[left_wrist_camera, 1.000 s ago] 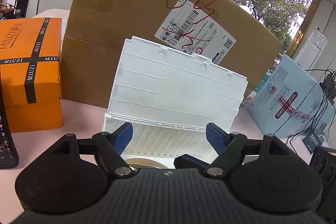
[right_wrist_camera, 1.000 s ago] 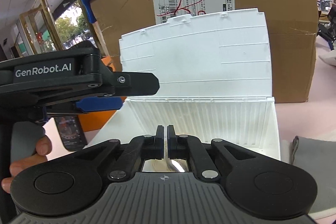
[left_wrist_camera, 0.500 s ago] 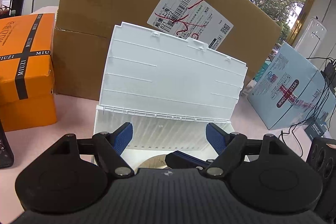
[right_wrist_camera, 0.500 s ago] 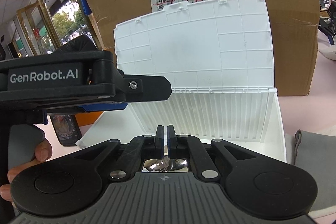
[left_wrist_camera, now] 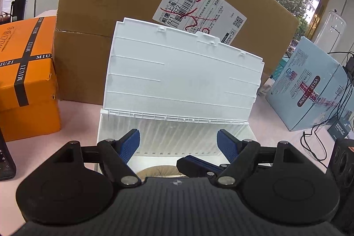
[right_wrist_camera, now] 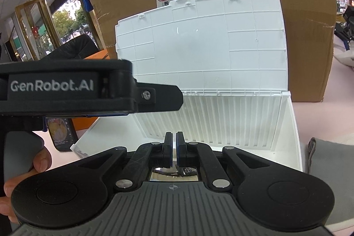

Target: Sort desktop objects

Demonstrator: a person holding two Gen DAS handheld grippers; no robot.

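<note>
Left wrist view: the left gripper (left_wrist_camera: 178,139) hung wide open over a white storage box (left_wrist_camera: 177,132), its blue pads (left_wrist_camera: 131,143) holding nothing. The box's lid (left_wrist_camera: 183,76) stood raised against a large cardboard carton (left_wrist_camera: 106,21). An orange box (left_wrist_camera: 24,72) sat to the left on the pink table (left_wrist_camera: 73,116).

Right wrist view: the right gripper (right_wrist_camera: 174,148) was clenched, a thin gap between its tips; whether it pinched anything could not be told. It hovered over the same white storage box (right_wrist_camera: 285,136), beside the left gripper (right_wrist_camera: 88,90) held by a hand (right_wrist_camera: 26,171).
</note>
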